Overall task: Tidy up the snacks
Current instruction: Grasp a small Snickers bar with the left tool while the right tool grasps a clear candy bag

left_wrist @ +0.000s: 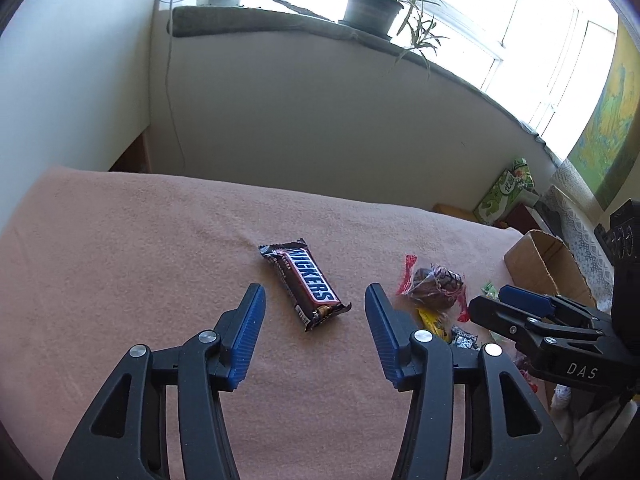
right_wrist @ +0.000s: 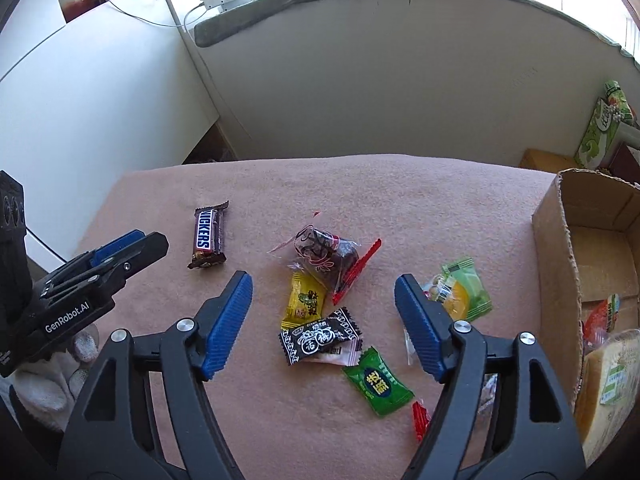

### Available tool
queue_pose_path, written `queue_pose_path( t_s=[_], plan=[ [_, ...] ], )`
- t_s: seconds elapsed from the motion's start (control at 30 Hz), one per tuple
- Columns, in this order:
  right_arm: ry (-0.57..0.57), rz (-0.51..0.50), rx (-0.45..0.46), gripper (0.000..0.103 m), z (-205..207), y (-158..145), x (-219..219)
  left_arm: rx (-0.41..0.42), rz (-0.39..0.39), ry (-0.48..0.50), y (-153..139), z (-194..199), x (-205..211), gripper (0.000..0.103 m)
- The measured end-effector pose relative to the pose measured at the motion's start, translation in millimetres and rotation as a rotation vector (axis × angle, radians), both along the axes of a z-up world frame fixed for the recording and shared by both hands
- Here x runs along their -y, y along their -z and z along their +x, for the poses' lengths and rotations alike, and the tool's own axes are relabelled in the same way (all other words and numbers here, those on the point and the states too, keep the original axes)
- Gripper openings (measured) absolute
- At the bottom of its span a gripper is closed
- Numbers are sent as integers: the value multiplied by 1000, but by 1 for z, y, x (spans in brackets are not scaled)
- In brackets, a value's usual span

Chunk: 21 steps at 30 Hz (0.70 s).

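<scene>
A Snickers bar [left_wrist: 306, 284] [right_wrist: 209, 236] lies on the pink cloth [left_wrist: 120, 260]. My left gripper [left_wrist: 315, 294] is open, its blue pads on either side of the bar's near end and clear of it. To the right is a scatter of sweets: a clear packet of dark fruit [right_wrist: 326, 254], a yellow candy [right_wrist: 303, 300], a black one [right_wrist: 320, 338], a green one [right_wrist: 378, 382] and a green-yellow packet [right_wrist: 464, 290]. My right gripper [right_wrist: 324, 282] hangs open over this scatter, holding nothing. Each gripper shows in the other's view: left gripper [right_wrist: 154, 240], right gripper [left_wrist: 490, 299].
An open cardboard box [right_wrist: 560, 240] stands at the right edge of the cloth, with a bread packet [right_wrist: 612, 376] and other wrappers inside. A white-gloved hand [right_wrist: 52, 380] holds the left gripper. Behind the table are a wall, a sill with a potted plant [left_wrist: 374, 8] and a green carton [left_wrist: 506, 192].
</scene>
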State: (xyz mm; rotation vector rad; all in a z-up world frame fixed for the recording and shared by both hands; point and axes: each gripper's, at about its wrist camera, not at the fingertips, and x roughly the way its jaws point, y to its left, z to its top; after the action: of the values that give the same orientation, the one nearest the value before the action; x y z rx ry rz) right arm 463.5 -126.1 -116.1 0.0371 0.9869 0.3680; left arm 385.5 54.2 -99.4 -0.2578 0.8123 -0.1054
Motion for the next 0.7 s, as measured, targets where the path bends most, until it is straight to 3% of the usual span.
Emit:
queue_pose_path(
  t_s=[0.3,0.47,0.53,0.6,0.67,0.7],
  plan=[
    [15,-38,-75,76,39,30,-20,-57,-1,-14,19,26,7,51],
    [-1,-75,-67,76,45,34,-32,-72,10,-18,25,31,12,51],
    [-5,-83,-71,76,46,35,-35,-75,9,-23,27,32,12,49],
    [-6,-98,-74,76,47,37,-37,-80,13,-30,29,35,12,40],
    [-13,-104,-79,70,48,40,-40,-78,4,-27,30,34,12,36],
    [-13,-109,-82,63,50,41,-44,-75,6,-26,30,34,13,35]
  ],
)
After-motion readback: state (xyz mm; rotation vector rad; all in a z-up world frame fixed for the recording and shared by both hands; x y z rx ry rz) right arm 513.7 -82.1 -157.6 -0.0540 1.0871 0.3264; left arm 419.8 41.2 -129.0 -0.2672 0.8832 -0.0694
